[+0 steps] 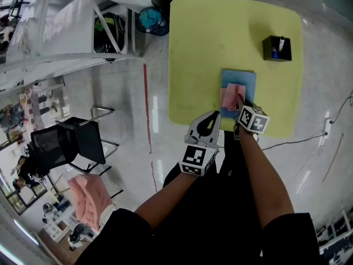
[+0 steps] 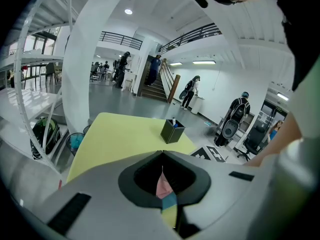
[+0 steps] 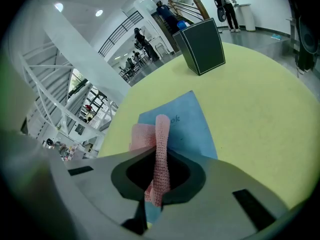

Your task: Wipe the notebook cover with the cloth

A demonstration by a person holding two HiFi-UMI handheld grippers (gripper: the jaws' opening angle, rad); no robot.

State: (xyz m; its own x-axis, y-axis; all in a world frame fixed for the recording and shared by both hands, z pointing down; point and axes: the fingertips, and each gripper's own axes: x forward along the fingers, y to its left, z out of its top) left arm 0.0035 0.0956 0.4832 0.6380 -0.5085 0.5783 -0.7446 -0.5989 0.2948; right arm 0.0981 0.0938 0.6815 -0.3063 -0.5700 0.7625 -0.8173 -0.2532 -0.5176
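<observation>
A blue notebook [image 1: 246, 79] lies on the yellow-green table [image 1: 204, 48], near its front edge. A pink cloth [image 1: 230, 95] rests on the notebook's near half. My right gripper [image 1: 241, 101] is shut on the cloth [image 3: 161, 129], which runs up between its jaws and lies folded on the blue cover [image 3: 192, 124]. My left gripper [image 1: 214, 117] hovers at the table's front edge, just left of the notebook, shut with nothing held. Through the slit of my left gripper [image 2: 162, 154] a strip of pink cloth [image 2: 163, 188] and blue notebook [image 2: 169, 202] shows.
A black pen holder [image 1: 276, 48] stands at the table's far right, beyond the notebook [image 3: 202, 45]. On the floor to the left are a black chair [image 1: 71, 139], a bin [image 1: 151, 20] and white metal framing [image 1: 66, 26]. A cable [image 1: 292, 142] runs on the right.
</observation>
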